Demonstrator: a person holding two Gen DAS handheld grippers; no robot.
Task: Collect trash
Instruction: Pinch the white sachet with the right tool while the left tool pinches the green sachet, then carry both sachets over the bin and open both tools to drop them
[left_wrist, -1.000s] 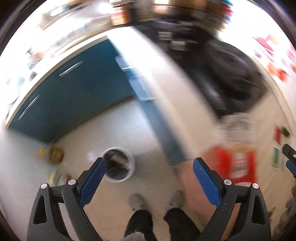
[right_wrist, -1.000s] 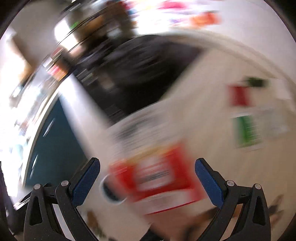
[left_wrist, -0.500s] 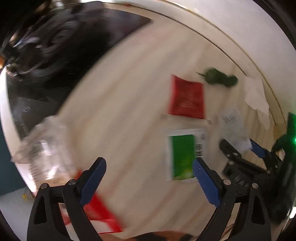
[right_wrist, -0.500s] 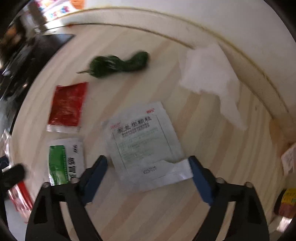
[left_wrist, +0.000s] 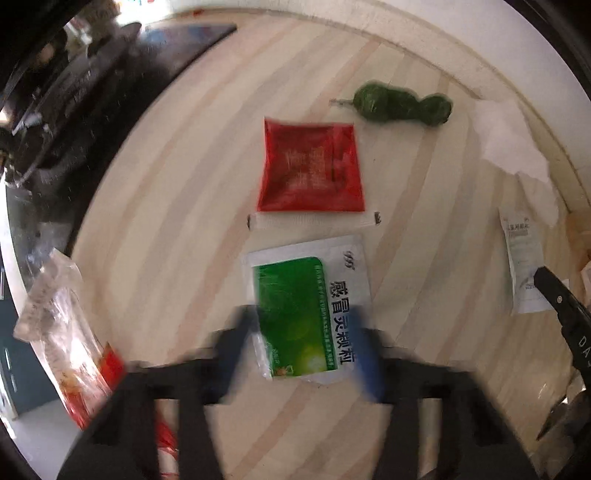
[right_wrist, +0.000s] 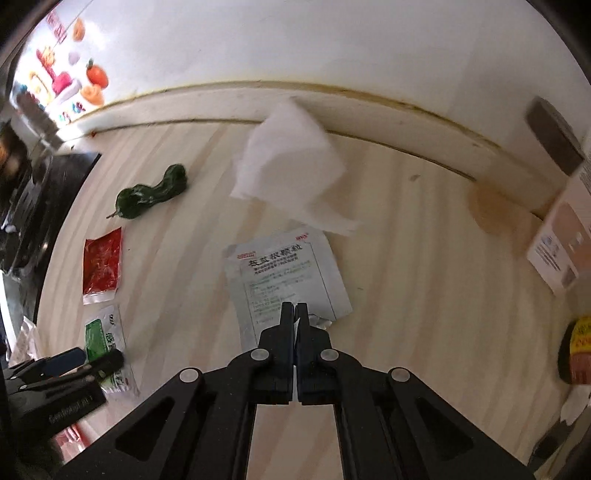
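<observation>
On the pale wooden tabletop (left_wrist: 166, 221) lies a green and white sachet (left_wrist: 295, 295). My left gripper (left_wrist: 301, 347) points straight down over its near end, and its blurred jaws are closing on it from both sides. The right wrist view shows this left gripper (right_wrist: 96, 360) at the far left on the same green sachet (right_wrist: 98, 332). My right gripper (right_wrist: 294, 308) is shut on the near edge of a white printed sachet (right_wrist: 284, 273), a sliver of it pinched between the fingers. The white sachet (left_wrist: 522, 266) also shows at the right of the left wrist view.
A red sachet (left_wrist: 310, 166), a green pepper (left_wrist: 402, 101) and a white tissue (right_wrist: 288, 170) lie farther back, near the wall. A clear wrapper with red print (left_wrist: 62, 332) hangs at the table's left edge. A box (right_wrist: 561, 236) and a dark jar (right_wrist: 578, 350) stand at right.
Both hands swung from the floor and bin view over to the tabletop and sank toward the sachets. Both pairs of jaws went from wide apart to closed.
</observation>
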